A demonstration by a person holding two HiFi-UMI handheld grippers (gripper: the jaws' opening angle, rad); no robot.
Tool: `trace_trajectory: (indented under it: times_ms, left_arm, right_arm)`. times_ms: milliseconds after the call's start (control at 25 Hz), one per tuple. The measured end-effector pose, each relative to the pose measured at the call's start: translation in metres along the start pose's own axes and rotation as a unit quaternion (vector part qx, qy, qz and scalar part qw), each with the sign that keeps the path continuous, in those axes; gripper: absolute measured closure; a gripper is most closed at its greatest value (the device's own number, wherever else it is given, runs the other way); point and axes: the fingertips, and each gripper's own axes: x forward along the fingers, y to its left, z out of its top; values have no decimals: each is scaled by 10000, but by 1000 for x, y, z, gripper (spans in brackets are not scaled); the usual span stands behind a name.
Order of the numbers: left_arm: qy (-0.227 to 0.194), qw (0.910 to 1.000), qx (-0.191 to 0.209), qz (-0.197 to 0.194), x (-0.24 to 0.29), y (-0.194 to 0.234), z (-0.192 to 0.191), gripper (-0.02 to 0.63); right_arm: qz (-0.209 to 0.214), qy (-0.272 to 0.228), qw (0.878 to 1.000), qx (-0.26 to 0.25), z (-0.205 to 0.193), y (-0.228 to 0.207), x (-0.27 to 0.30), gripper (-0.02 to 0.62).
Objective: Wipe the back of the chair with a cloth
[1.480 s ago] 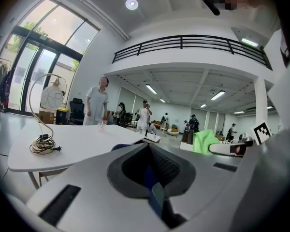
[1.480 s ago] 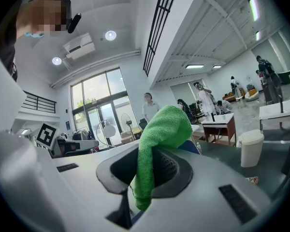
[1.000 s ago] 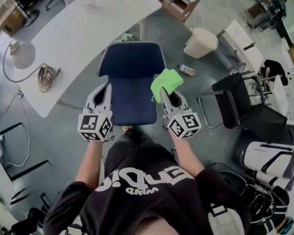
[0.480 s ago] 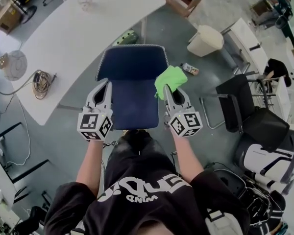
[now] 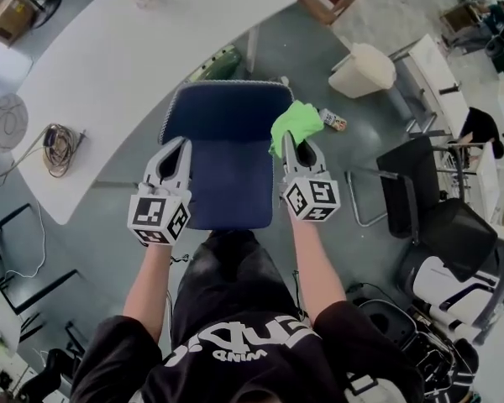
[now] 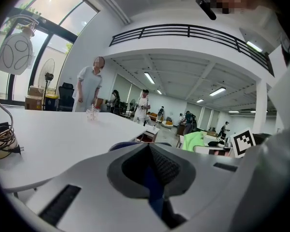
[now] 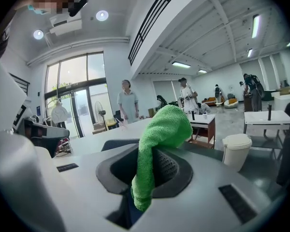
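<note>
A navy blue chair (image 5: 227,112) stands in front of me, its back toward the white table and its seat (image 5: 228,187) between my two grippers. My right gripper (image 5: 291,145) is shut on a bright green cloth (image 5: 296,124), which hangs over the right side of the chair near the back's corner. In the right gripper view the cloth (image 7: 162,129) sticks up from between the jaws of the gripper (image 7: 145,175). My left gripper (image 5: 181,145) is shut on nothing beside the seat's left edge. The chair (image 6: 123,145) shows just past its jaws.
A long white table (image 5: 134,65) lies just beyond the chair, with a cable coil (image 5: 57,141) on it. A cream bin (image 5: 365,70) and a small bottle (image 5: 329,120) sit on the floor to the right. Black chairs (image 5: 412,179) crowd the right side. People (image 6: 89,88) stand in the distance.
Both grippers have moved a little forward along the chair's sides. The green cloth has moved with the right gripper, closer to the right corner of the chair back.
</note>
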Motion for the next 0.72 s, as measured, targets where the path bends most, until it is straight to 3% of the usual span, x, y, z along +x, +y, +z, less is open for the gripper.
trace_trajectory:
  times_ms: [720]
  left_arm:
    - [343,9991,-253,60,-5,18,-58,607]
  right_arm:
    - [-379,361,9980,-361,-48,-46,86,545]
